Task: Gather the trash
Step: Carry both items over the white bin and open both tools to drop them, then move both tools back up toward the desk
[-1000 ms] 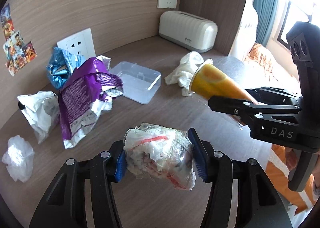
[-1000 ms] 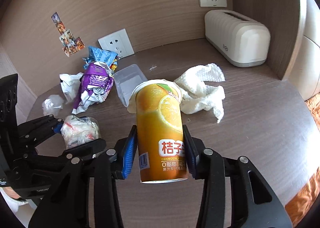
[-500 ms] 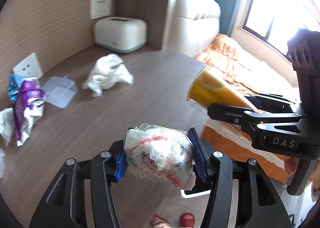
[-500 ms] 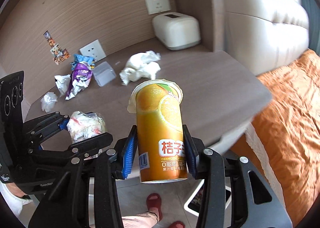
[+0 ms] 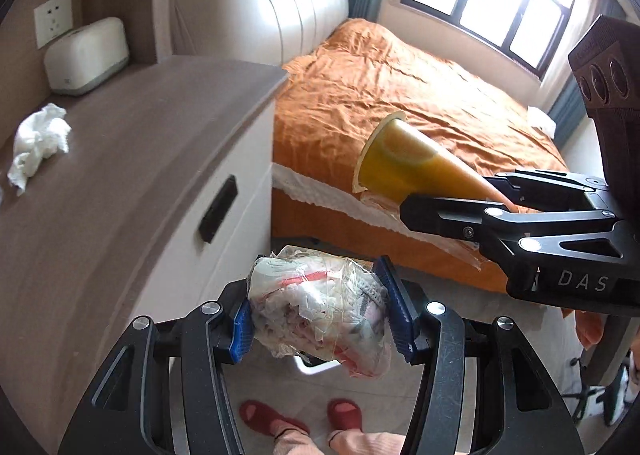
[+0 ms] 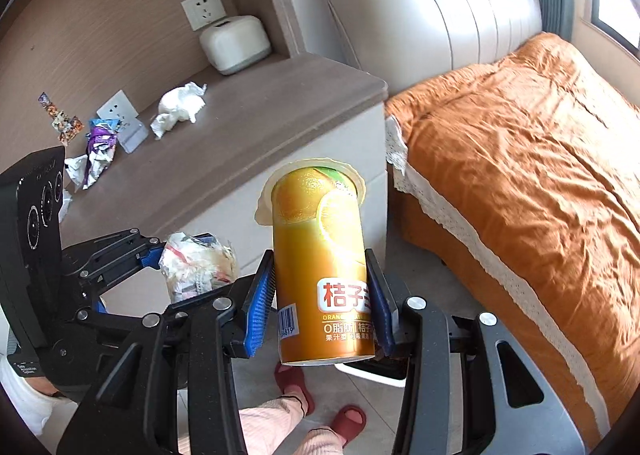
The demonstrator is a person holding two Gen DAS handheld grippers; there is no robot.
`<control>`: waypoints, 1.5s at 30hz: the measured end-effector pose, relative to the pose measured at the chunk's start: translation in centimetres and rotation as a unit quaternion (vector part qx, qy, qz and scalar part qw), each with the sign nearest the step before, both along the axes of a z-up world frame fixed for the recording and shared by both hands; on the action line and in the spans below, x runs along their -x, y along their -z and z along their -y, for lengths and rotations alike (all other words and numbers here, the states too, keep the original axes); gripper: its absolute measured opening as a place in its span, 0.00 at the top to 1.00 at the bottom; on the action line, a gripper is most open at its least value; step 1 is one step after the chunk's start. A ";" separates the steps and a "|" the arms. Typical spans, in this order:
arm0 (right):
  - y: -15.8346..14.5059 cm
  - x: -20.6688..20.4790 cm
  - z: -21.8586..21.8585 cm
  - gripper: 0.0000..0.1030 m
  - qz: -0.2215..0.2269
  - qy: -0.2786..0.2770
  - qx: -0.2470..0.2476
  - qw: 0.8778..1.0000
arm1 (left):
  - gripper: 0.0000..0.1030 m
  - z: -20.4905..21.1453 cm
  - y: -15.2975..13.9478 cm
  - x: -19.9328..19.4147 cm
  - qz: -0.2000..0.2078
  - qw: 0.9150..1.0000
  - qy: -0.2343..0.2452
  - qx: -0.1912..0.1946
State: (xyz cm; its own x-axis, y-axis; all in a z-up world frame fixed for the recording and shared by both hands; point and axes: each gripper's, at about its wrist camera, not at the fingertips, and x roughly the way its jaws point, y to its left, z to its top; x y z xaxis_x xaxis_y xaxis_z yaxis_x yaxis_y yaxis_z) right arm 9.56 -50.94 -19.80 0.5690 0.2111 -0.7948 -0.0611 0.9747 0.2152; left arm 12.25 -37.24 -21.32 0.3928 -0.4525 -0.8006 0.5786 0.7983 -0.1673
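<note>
2 tools (image 5: 322,319) (image 6: 320,305), each gripping trash

An orange juice cup (image 6: 320,267) with orange-slice artwork and a red-lettered white label sits between blue pads (image 6: 258,307). Left of the cup, a clear plastic wad (image 5: 320,311) shows white scraps and red streaks. Right of the cup, a bed (image 6: 528,159) wears a plain orange cover with white lace trim. Below it, red slippers (image 6: 348,421) on grey floor.
</note>
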 end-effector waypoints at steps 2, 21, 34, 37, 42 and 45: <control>1.7 0.5 1.3 0.57 -0.016 0.012 -0.003 1.000 | 0.48 1.7 2.0 0.5 -0.014 1.000 0.019 -0.004; 27.1 -3.2 5.0 0.49 -0.160 0.044 0.008 0.986 | 0.29 8.8 28.8 -2.1 -0.113 0.988 0.101 -0.041; 31.5 -3.7 6.7 0.05 -0.188 0.056 -0.019 0.980 | 0.05 7.8 33.6 -2.7 -0.147 0.984 0.076 -0.065; 30.4 -3.8 6.7 0.05 -0.183 0.058 -0.020 0.981 | 0.05 7.6 32.7 -3.0 -0.144 0.985 0.067 -0.063; 28.3 -3.9 6.6 0.05 -0.170 0.059 -0.023 0.983 | 0.05 7.4 30.0 -3.3 -0.132 0.988 0.055 -0.059; 26.2 -3.6 6.2 0.05 -0.161 0.055 -0.022 0.985 | 0.05 7.4 28.0 -3.3 -0.120 0.990 0.051 -0.058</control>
